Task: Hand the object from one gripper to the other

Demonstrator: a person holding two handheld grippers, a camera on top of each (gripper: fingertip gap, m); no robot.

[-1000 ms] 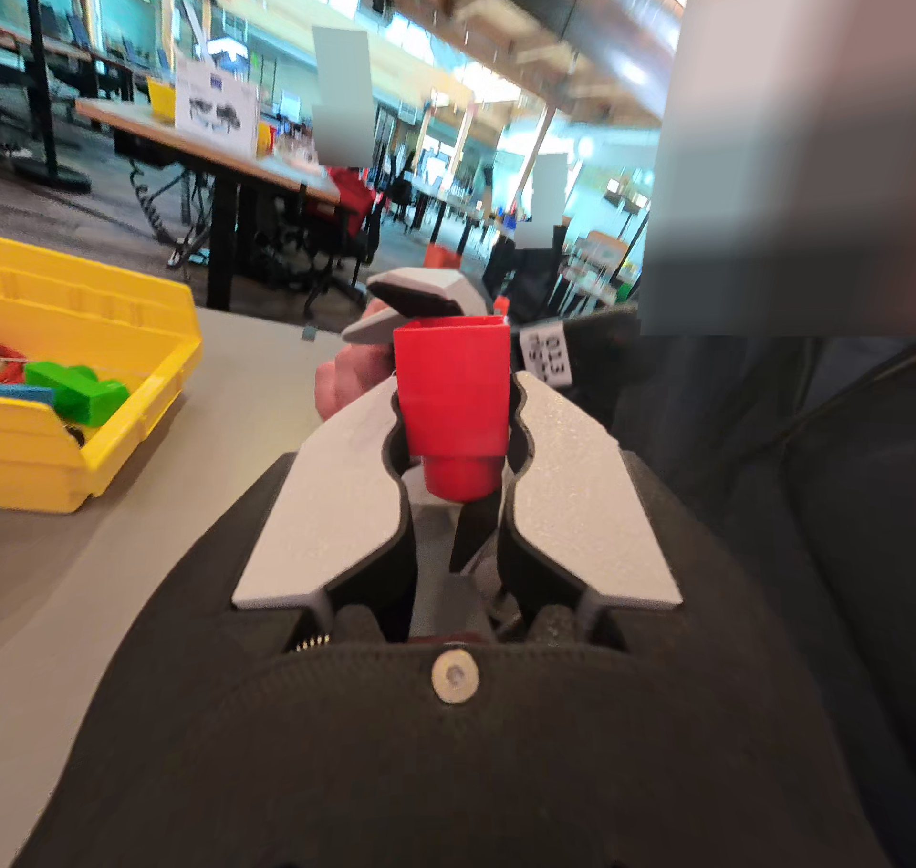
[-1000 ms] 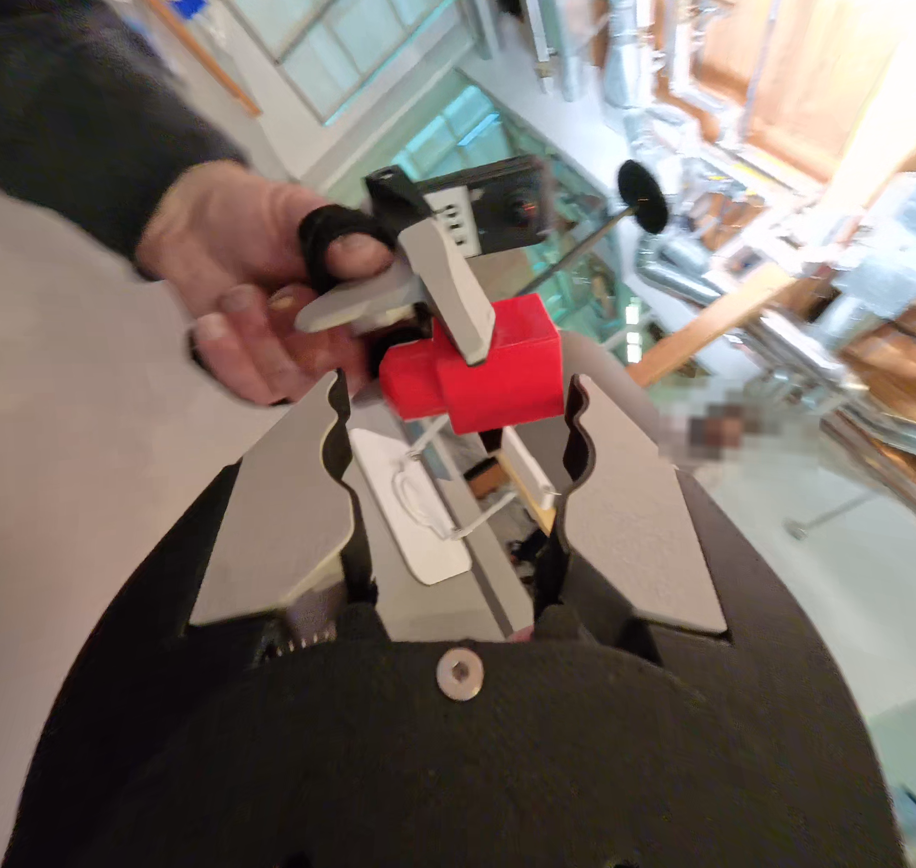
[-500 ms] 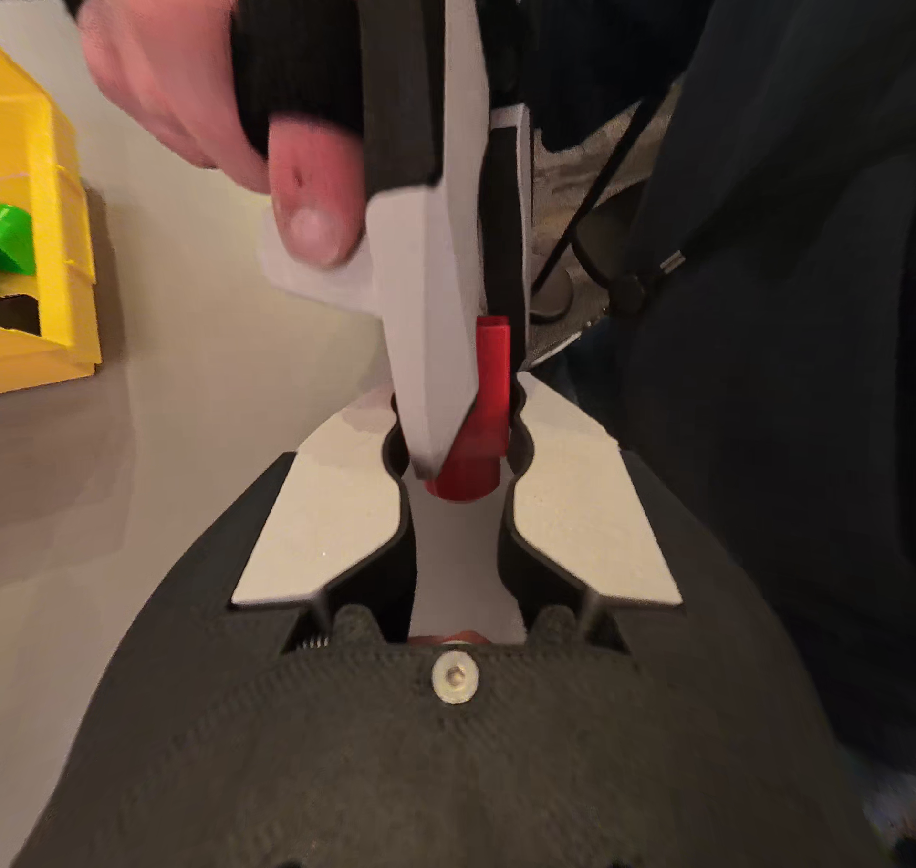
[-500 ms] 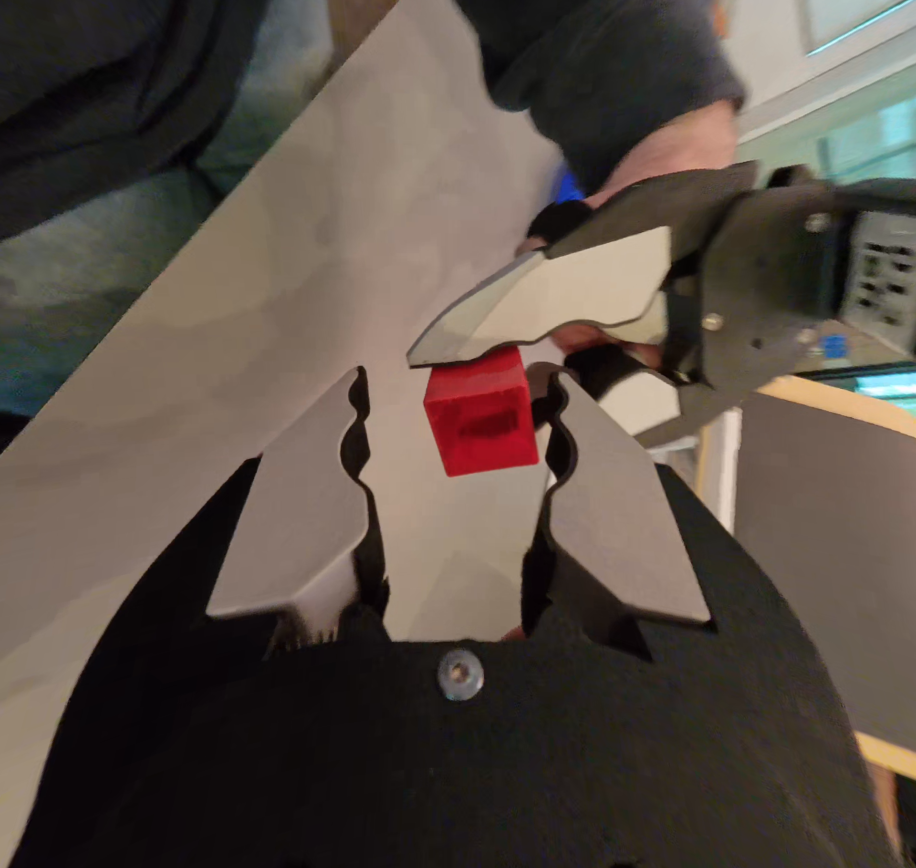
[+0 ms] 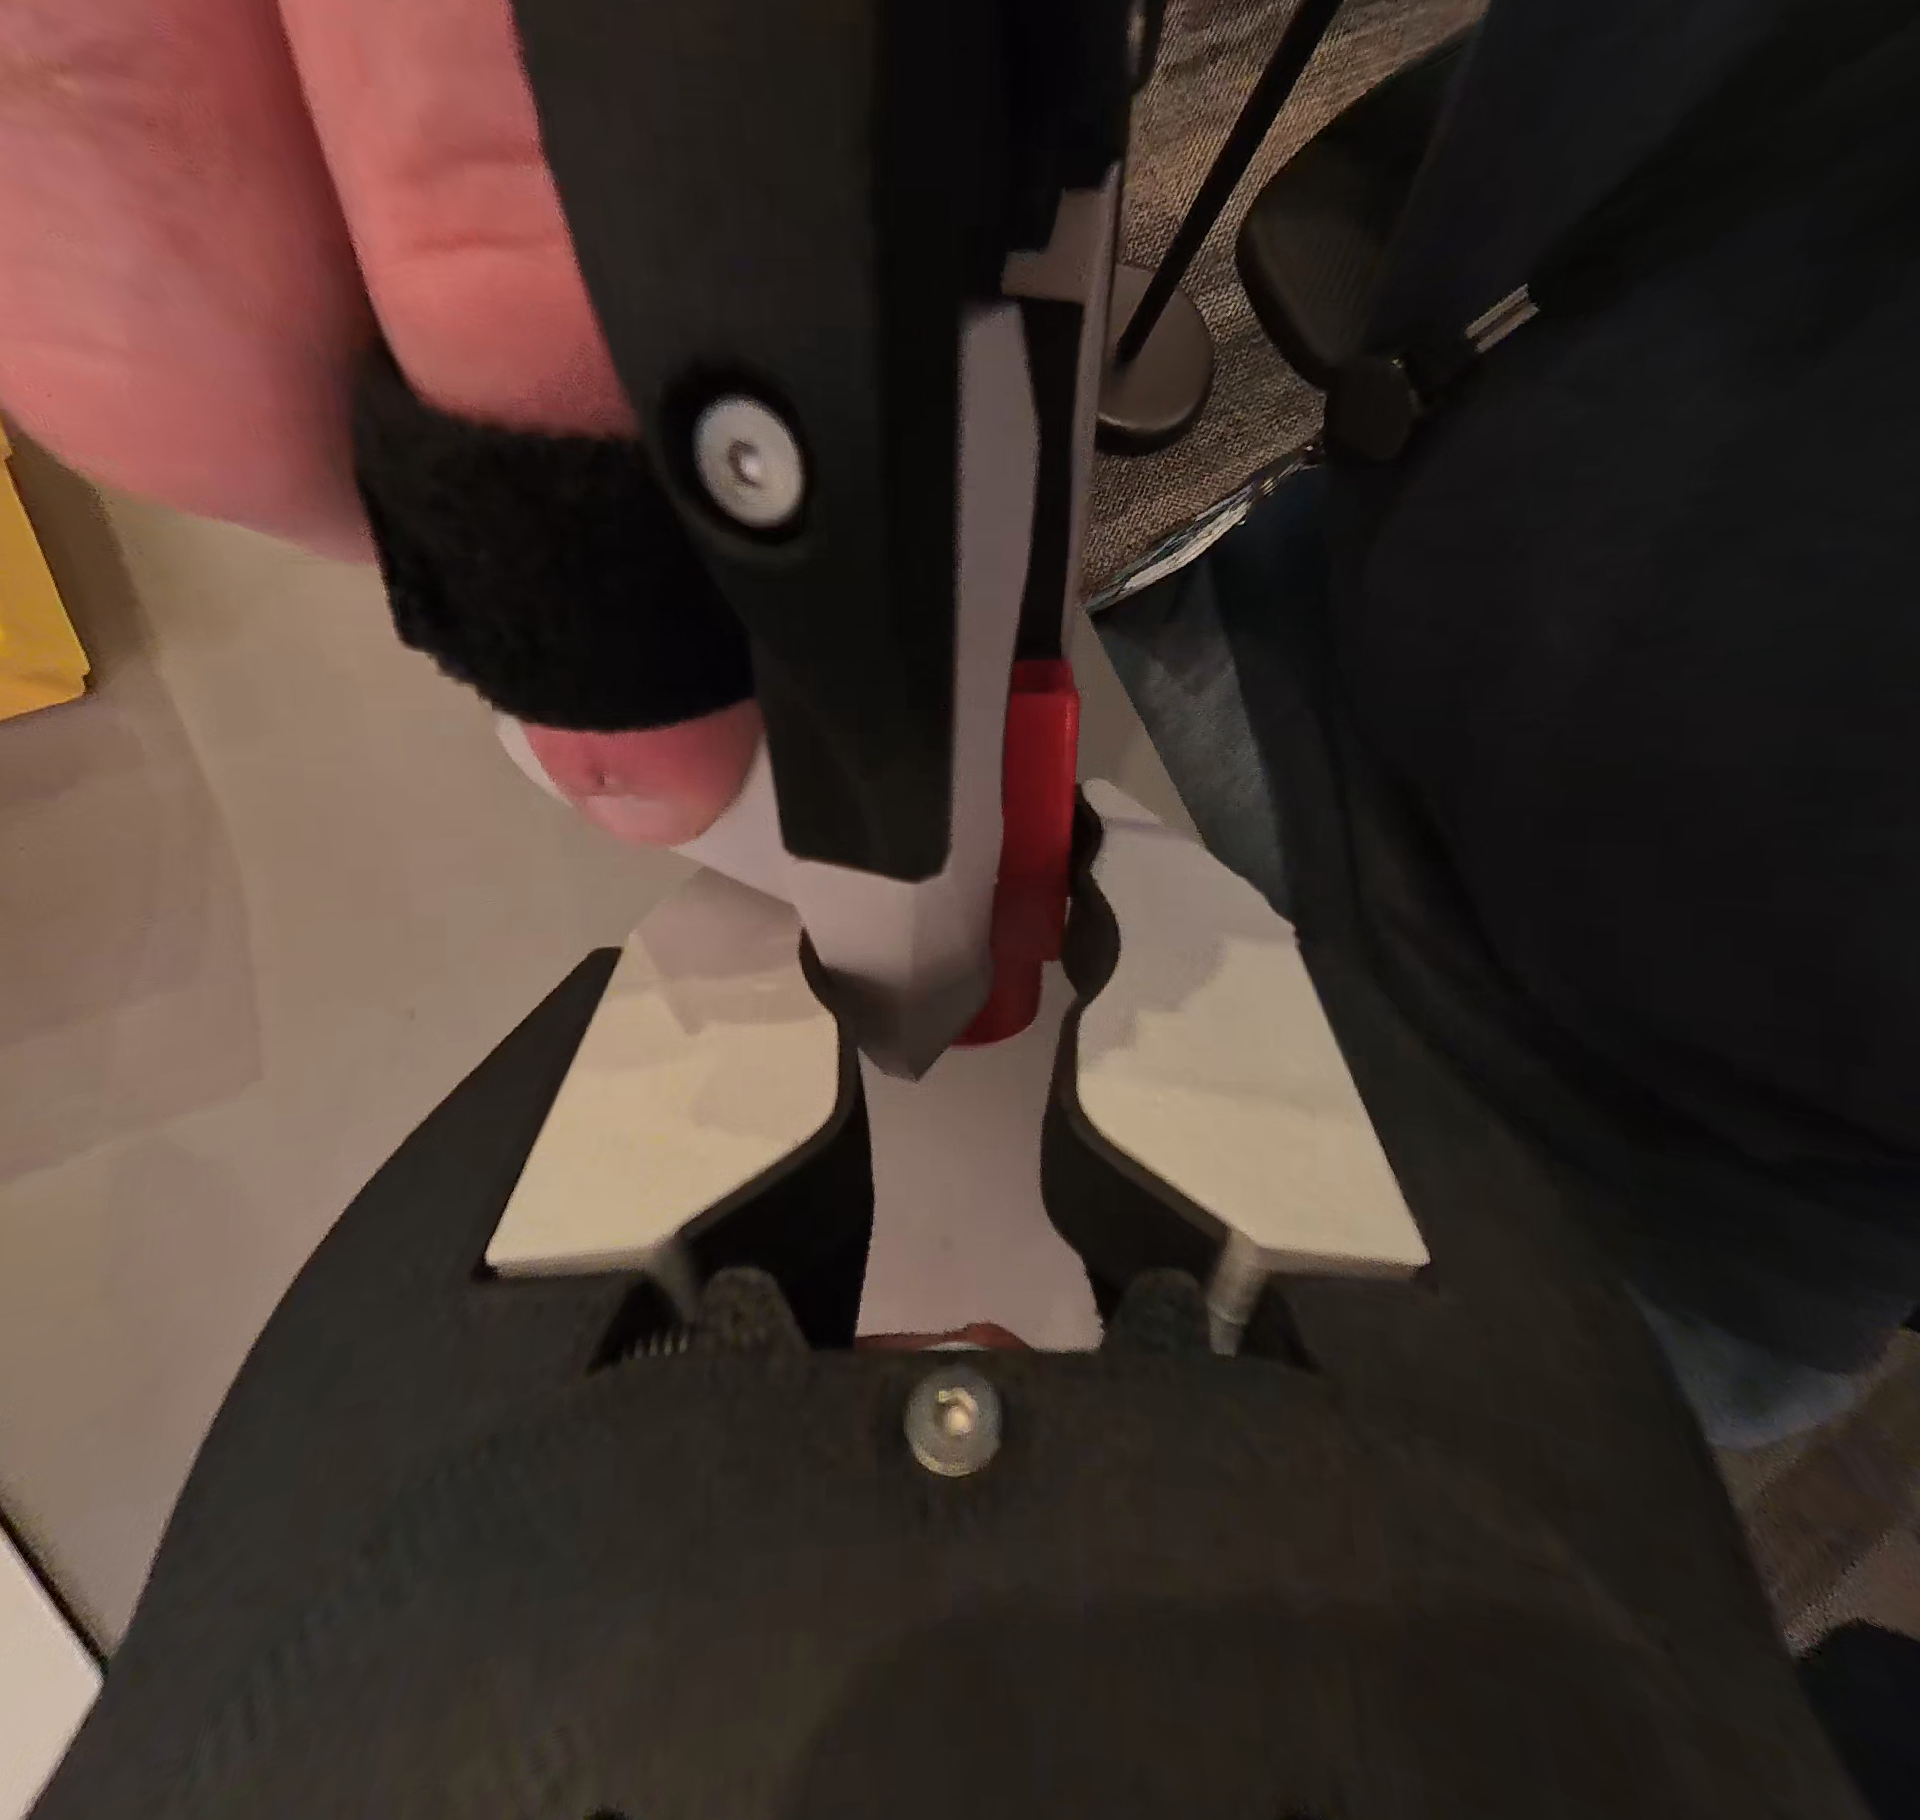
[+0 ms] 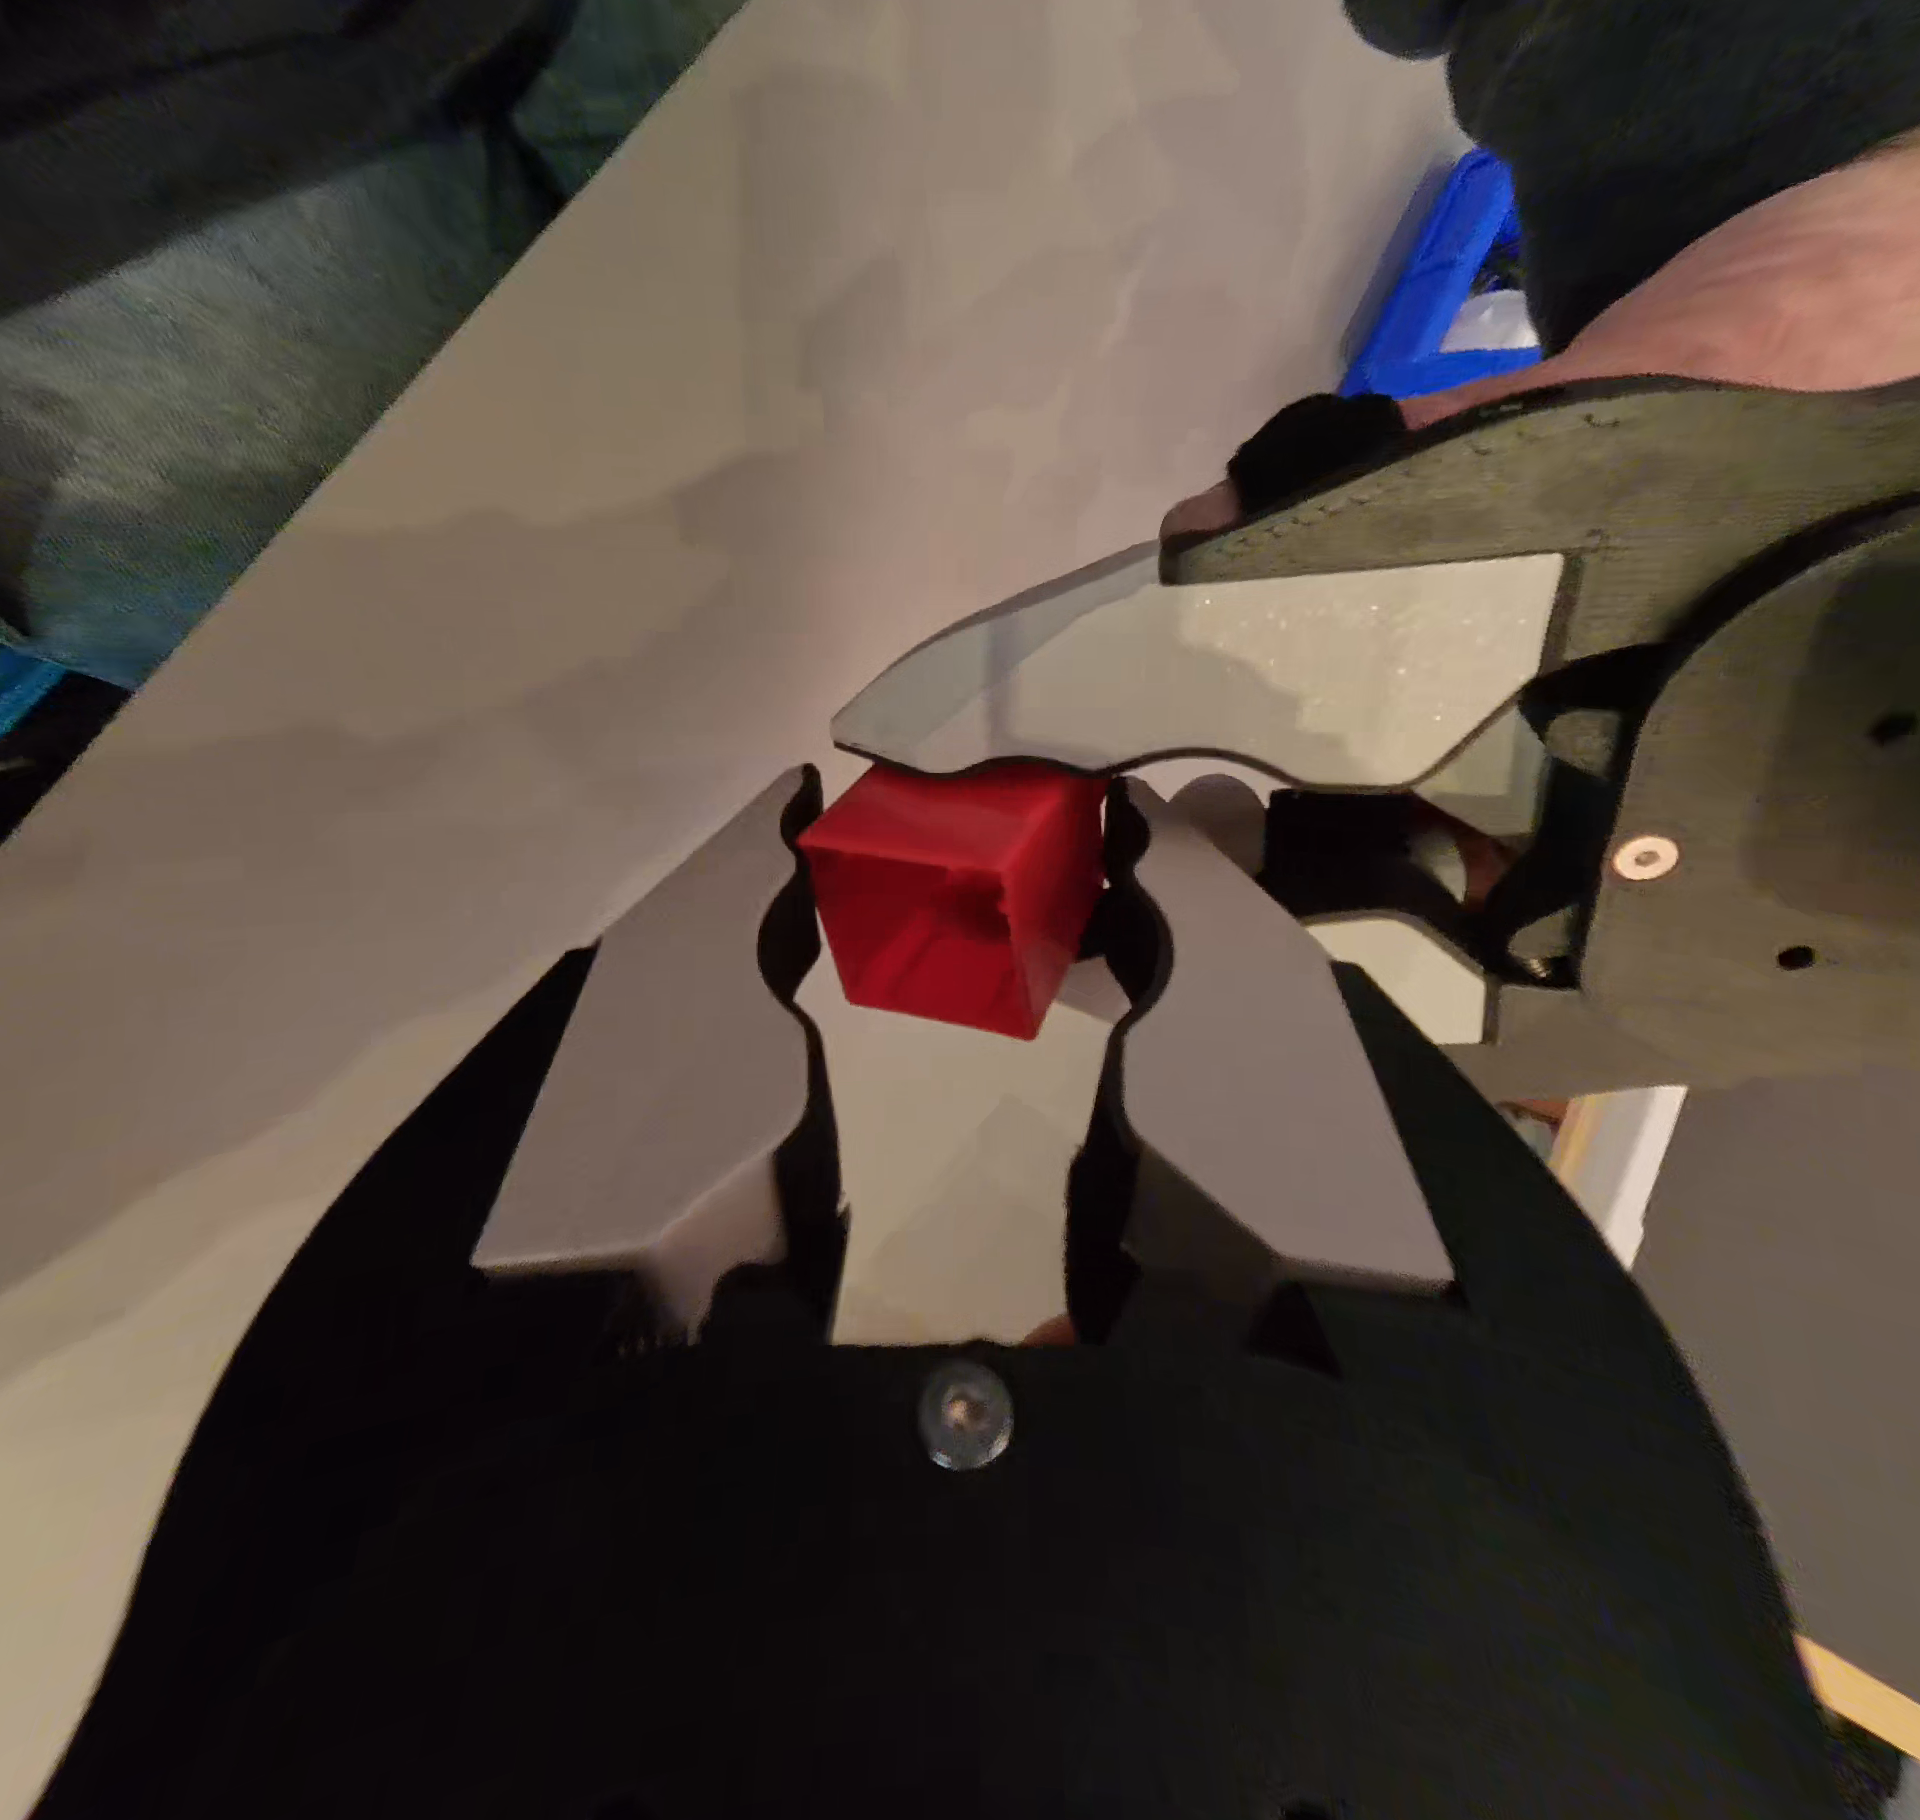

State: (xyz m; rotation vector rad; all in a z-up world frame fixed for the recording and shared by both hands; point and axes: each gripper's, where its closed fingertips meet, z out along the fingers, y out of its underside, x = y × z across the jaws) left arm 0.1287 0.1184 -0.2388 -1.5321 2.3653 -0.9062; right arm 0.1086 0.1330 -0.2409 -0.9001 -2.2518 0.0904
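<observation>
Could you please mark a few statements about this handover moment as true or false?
1. The red block sits between the right gripper's fingers. True.
2. The block lies flat on the table. False: it is held up between gripper fingers.
3. The left gripper is far from the block. False: in the right wrist view one of its fingers rests on the block.
4. A blue bin shows beyond the left gripper. True.
</observation>
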